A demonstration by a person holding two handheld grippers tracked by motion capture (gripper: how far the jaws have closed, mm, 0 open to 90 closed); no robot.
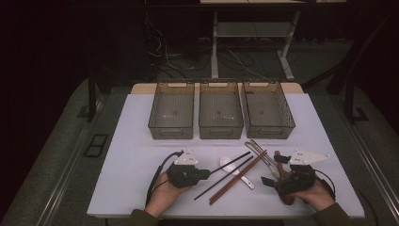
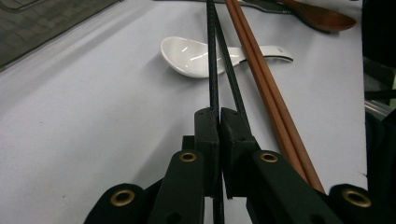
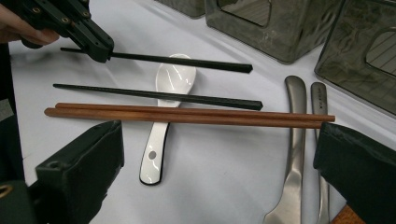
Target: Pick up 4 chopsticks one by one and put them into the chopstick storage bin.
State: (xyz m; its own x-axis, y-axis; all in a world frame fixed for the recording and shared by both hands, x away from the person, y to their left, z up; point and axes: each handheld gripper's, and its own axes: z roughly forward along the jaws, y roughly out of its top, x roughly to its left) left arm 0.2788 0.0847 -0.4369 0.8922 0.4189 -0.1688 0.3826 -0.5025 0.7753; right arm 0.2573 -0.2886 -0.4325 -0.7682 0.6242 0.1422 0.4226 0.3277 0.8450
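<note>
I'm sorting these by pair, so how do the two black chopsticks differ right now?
The clamped black chopstick sits between the shut jaws of the left gripper; the loose black chopstick lies free on the table. The clamped one is raised above the white spoon; the loose one rests across that spoon, beside the brown chopsticks. Both look alike: slim, black, tapered.

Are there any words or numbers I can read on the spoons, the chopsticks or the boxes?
None can be read.
Metal utensil handle, the right one of two lying side by side: a small engraved mark, too small and blurred to read.
White ceramic spoon: no writing, only a small hole in the handle.
Brown wooden chopsticks, black chopsticks and three smoky see-through plastic bins: no writing to be seen.
</note>
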